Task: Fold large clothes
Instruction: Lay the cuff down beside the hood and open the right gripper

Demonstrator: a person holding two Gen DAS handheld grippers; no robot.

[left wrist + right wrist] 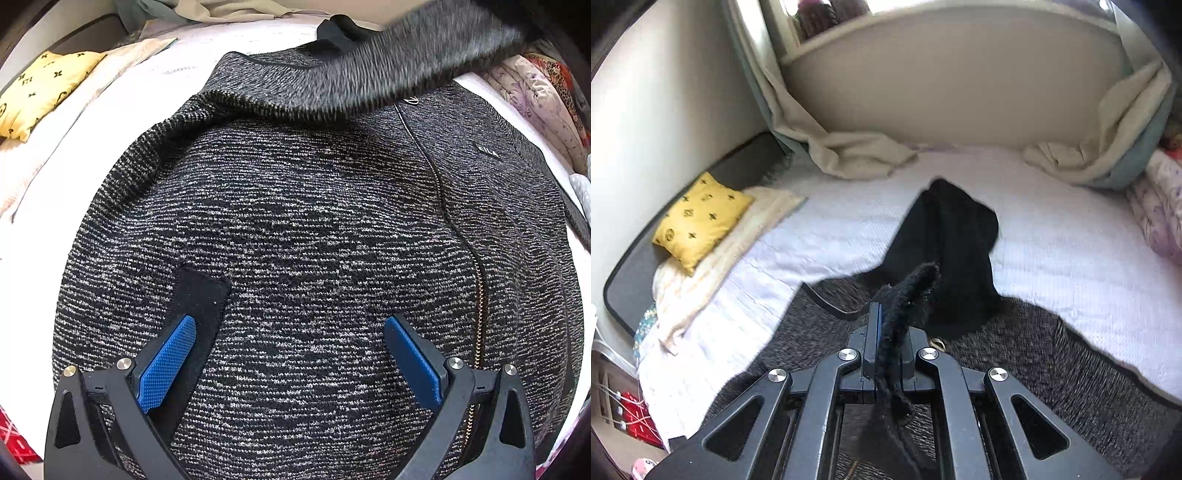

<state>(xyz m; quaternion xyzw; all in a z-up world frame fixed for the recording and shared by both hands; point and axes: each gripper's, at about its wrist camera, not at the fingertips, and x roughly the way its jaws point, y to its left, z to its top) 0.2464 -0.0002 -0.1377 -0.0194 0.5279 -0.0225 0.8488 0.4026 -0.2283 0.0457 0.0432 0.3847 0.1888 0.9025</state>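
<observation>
While the grey-black knit jacket (295,229) lies spread front-up on the bed (110,122), zip (458,236) closed down its length, the fold is only at its 1st stage, in my reading; the body looks flat and unfolded, w/ the small logo tab (487,149) showing on the chest and the collar (340,31) at the far end.

The right claw (886,314) is pressed together on a black fuzzy edge of the garment (908,291); in the right wrist view that edge runs up between the fingers and a dark fold of cloth (945,251) stands up beyond it. In the left wrist view a blurred grey sleeve (388,70) crosses above the chest, off the surface; prob. the same piece being carried across, tho I can't confirm which end is gripped.

The left claw (290,354) is spread wide, nothing between its blue pads (168,363); it hangs low over the lower body of the jacket, near a black patch (201,295); whether the tips touch the knit I can't tell.

Done so far, as far as shown: jacket laid out, zipped, one sleeve picked up. Left to do, by my judgement: lay that sleeve across the front, bring in the other sleeve, then fold the body in halves or thirds; i.e. most of the job remains.

A yellow cushion (701,218) and crumpled bedding (857,155) sit well apart from the jacket, so there's room to work.
</observation>
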